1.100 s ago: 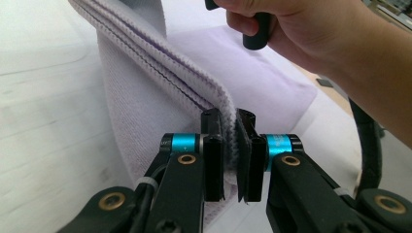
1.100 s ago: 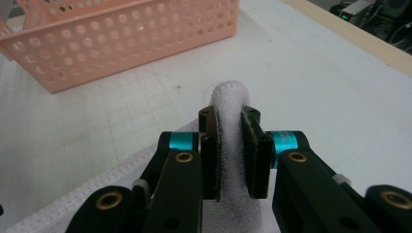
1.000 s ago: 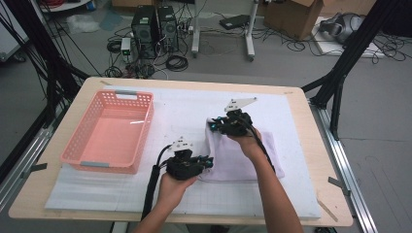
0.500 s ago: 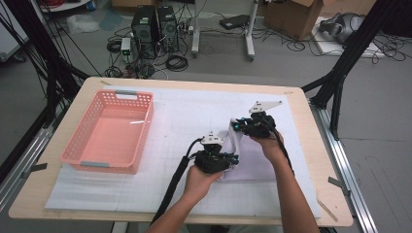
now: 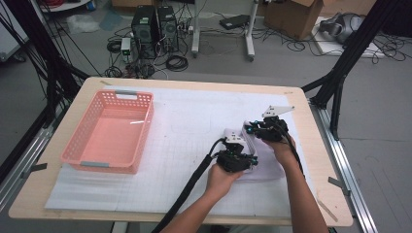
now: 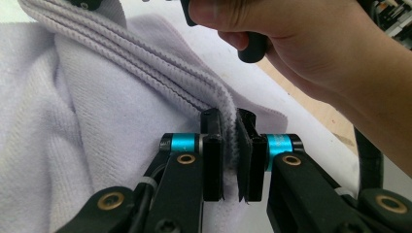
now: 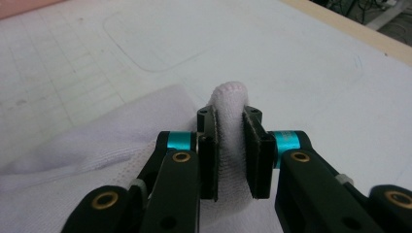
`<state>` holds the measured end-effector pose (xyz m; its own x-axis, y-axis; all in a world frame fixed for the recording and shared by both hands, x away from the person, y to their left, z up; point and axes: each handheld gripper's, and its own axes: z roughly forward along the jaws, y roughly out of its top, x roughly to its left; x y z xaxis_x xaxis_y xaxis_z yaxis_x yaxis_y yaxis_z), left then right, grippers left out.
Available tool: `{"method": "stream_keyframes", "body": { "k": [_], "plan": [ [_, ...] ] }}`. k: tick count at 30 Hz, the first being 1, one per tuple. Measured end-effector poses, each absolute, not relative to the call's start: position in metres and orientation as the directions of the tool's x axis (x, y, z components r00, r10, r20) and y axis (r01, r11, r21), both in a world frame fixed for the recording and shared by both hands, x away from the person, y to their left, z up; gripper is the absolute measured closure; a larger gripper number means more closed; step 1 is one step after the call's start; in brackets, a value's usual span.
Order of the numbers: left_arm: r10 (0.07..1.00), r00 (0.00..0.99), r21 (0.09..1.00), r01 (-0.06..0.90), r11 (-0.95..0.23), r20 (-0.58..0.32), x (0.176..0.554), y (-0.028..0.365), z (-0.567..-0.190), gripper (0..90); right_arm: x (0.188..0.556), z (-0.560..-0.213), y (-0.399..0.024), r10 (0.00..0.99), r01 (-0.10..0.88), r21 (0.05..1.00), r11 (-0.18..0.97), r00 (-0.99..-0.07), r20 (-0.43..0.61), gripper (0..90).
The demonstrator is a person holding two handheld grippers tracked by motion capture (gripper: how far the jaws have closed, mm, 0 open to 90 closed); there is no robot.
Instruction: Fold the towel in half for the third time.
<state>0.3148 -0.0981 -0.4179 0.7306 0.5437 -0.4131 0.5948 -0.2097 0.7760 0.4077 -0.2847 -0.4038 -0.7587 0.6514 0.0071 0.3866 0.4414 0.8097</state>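
Here the left gripper (image 6: 231,160) pinched the ribbed edge of a pale towel (image 6: 87,111), and the right gripper (image 7: 232,155) clamped another fold. The towel lay, seemingly bunched, on the white mat (image 5: 194,116), well apart from the pink basket (image 5: 109,131).

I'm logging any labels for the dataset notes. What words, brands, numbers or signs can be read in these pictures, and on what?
None can be read: the towel, pink basket, white mat, left gripper and right gripper bear no legible text.
Cardboard box on the floor: any print is too small and blurred to read.
Computer towers: no marking legible.
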Motion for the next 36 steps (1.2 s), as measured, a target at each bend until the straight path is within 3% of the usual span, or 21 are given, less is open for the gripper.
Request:
{"method": "stream_keyframes", "body": {
  "k": [4, 6, 8, 10, 21, 31, 36],
  "plan": [
    [0.540, 0.727, 0.766, 0.606, -0.213, -0.425, 0.315, -0.106, -0.421, 76.8, 0.406, -0.411, -0.293, 0.668, 0.401, 0.810, 0.428, -0.744, 0.015, 77.1],
    [0.537, 0.738, 0.785, 0.585, -0.206, -0.409, 0.312, -0.105, -0.419, 63.1, 0.405, -0.412, -0.296, 0.676, 0.408, 0.808, 0.424, -0.737, 0.017, 74.0],
    [0.540, 0.751, 0.817, 0.546, -0.184, -0.381, 0.305, -0.098, -0.413, 47.9, 0.403, -0.410, -0.300, 0.692, 0.419, 0.807, 0.416, -0.722, 0.018, 62.6],
    [0.553, 0.757, 0.845, 0.508, -0.164, -0.348, 0.300, -0.085, -0.407, 39.0, 0.401, -0.409, -0.304, 0.714, 0.435, 0.810, 0.394, -0.699, 0.029, 54.0],
    [0.630, 0.727, 0.904, 0.417, -0.093, -0.271, 0.308, 0.007, -0.414, 29.7, 0.370, -0.406, -0.341, 0.815, 0.498, 0.805, 0.321, -0.578, 0.032, 50.8],
    [0.691, 0.684, 0.913, 0.399, -0.086, -0.234, 0.309, 0.054, -0.428, 19.7, 0.320, -0.412, -0.347, 0.793, 0.500, 0.821, 0.277, -0.602, 0.098, 53.6],
    [0.707, 0.666, 0.911, 0.405, -0.077, -0.237, 0.307, 0.071, -0.433, 19.9, 0.303, -0.423, -0.334, 0.766, 0.526, 0.808, 0.266, -0.624, 0.155, 46.1]
  ]
}}
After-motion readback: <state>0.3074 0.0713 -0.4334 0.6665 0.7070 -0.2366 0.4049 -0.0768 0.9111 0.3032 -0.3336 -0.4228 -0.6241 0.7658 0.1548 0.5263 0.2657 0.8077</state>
